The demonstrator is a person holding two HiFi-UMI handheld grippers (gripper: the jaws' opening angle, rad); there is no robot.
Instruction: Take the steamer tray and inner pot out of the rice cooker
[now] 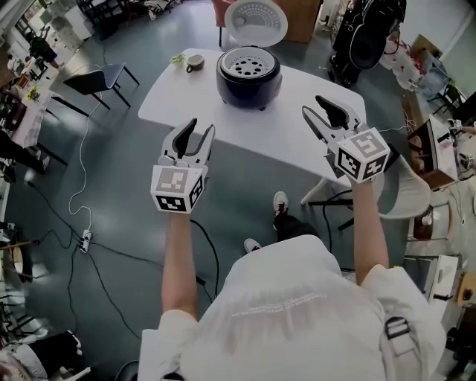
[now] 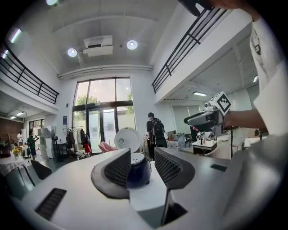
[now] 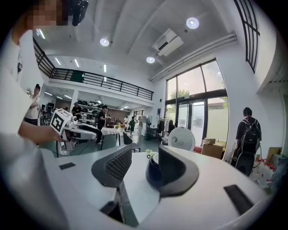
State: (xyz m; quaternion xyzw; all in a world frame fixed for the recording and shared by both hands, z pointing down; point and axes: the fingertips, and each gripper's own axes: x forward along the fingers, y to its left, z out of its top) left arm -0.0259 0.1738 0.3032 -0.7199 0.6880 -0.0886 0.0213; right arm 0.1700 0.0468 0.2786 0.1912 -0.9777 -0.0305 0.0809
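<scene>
Facing a white table [image 1: 223,126] from its near long edge. Toward the far side, roughly centred: cooker [image 1: 248,83], with lid [image 1: 256,22] thrown back and standing up past the far edge. Seated in the cooker's mouth, level with the rim: perforated tray [image 1: 248,63] (pot underneath, hidden from here). By the far-left corner, cup [image 1: 195,64] and small plant [image 1: 178,59], well apart from the cooker.

Left gripper [image 1: 201,128] held just over the near edge, left of the cooker and aimed toward it. Claw fairly wide, gripping nothing. In the left gripper view, cooker [image 2: 137,170] framed in the gap of the left gripper [image 2: 141,155] but far off, not touched.

Right gripper [image 1: 314,106] over the table's right part, nearer the right edge than the cooker. Likewise wide and empty. In the right gripper view, cooker [image 3: 152,168] half behind one jaw of the right gripper [image 3: 144,155], still distant.

Bare tabletop between each claw and the cooker's sides. Off the near-right corner, chair [image 1: 405,190] close against the edge. At left, open floor [image 1: 119,171] with a cable [image 1: 80,201] trailing.
</scene>
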